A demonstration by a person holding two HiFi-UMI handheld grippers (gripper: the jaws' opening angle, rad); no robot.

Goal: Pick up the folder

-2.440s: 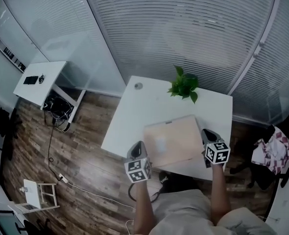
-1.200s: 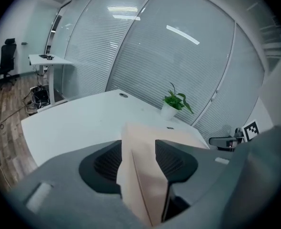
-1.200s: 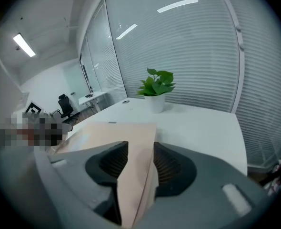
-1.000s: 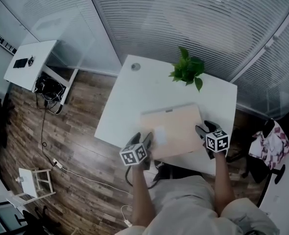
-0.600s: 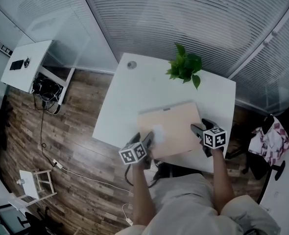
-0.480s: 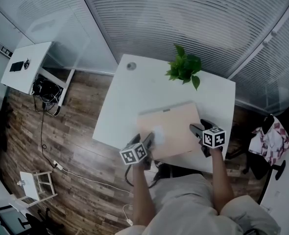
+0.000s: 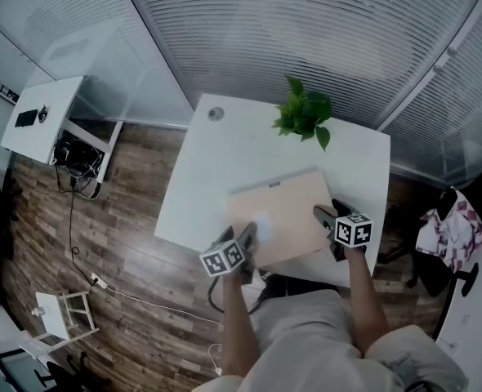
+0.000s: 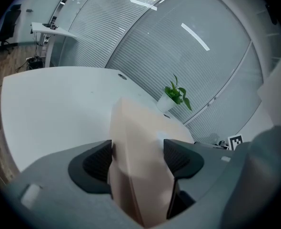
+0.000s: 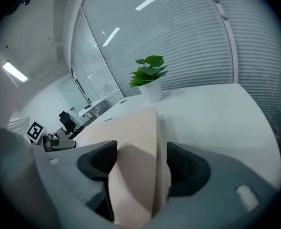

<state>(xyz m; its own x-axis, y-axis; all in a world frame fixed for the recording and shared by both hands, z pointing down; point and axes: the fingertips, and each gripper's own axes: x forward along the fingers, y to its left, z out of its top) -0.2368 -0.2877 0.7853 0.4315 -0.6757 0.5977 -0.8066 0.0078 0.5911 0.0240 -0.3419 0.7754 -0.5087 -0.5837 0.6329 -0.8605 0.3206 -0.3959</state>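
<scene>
A beige folder (image 7: 282, 219) lies flat near the front edge of the white table (image 7: 216, 162). My left gripper (image 7: 245, 237) is at its near left corner and my right gripper (image 7: 327, 216) at its near right corner. In the left gripper view the folder's corner (image 8: 140, 151) stands between the dark pads (image 8: 96, 162) of the left gripper (image 8: 138, 157). In the right gripper view the other corner (image 9: 135, 171) fills the gap of the right gripper (image 9: 136, 162). Both pairs of jaws have just been opening and stand spread wide around the folder, without pressing on it.
A potted green plant (image 7: 304, 117) stands at the table's far edge, beyond the folder. A round cable hole (image 7: 216, 113) is at the far left corner. A second white desk (image 7: 41, 121) is off to the left on the wooden floor, and a chair with cloth (image 7: 453, 235) is at the right.
Since the earliest frame both grippers have drawn in from beside the folder onto its two near corners. Over the last second they and the folder have barely shifted.
</scene>
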